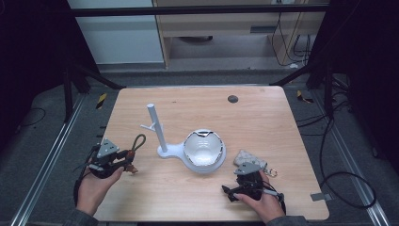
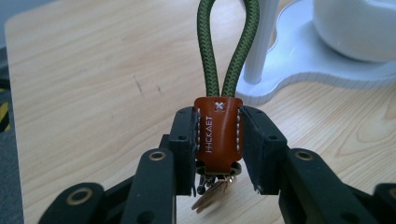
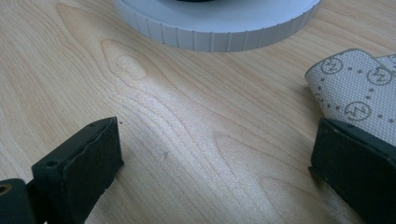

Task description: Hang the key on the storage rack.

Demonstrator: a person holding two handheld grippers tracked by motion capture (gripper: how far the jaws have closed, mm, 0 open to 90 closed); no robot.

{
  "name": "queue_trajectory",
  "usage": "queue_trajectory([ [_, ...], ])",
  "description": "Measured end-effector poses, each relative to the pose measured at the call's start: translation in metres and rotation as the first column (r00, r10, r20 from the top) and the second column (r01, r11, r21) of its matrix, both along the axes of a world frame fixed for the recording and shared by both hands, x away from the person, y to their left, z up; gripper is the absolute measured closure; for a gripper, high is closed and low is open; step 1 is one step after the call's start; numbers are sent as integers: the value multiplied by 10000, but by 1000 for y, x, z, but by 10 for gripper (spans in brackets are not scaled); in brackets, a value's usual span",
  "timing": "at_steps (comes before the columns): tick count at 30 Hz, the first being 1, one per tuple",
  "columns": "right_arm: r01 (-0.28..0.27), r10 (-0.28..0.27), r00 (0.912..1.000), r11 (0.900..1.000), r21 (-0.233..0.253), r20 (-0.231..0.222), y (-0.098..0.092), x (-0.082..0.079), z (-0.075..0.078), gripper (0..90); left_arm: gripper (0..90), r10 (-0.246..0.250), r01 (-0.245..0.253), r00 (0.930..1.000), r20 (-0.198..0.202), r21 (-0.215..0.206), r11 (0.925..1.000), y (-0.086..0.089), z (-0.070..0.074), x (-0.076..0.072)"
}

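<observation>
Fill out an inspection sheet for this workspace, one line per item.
Surface: light wooden tabletop, dark round grommet near the far edge.
Job's things: white stand with upright peg post and round bowl; green cord loop with brown leather tab; grey patterned fabric pouch with a metal ring.
Clutter: nothing seen.
Grippers: left gripper fingers shut on the leather tab; right gripper open beside the pouch.
Cables: black cables on the floor at right.
Surroundings: grey floor, black frame bars, cabinets behind.
</observation>
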State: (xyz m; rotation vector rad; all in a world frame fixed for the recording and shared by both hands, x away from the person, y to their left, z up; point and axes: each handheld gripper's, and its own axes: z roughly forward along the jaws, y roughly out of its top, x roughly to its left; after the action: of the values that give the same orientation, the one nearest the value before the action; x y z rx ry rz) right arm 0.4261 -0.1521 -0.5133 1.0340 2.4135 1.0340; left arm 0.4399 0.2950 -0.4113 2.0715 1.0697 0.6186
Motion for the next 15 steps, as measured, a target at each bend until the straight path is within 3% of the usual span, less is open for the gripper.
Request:
queue_trajectory([
  [8, 0, 0, 10000, 10000, -1, 0, 0, 0, 0, 19, 658, -232, 266, 9968, 764, -436, 9987, -7, 11, -13],
  [15, 7, -7, 10000, 10000, 1, -1, 0, 0, 0, 19, 658, -360, 423, 9943, 1005, -605, 9973, -13, 15, -19],
])
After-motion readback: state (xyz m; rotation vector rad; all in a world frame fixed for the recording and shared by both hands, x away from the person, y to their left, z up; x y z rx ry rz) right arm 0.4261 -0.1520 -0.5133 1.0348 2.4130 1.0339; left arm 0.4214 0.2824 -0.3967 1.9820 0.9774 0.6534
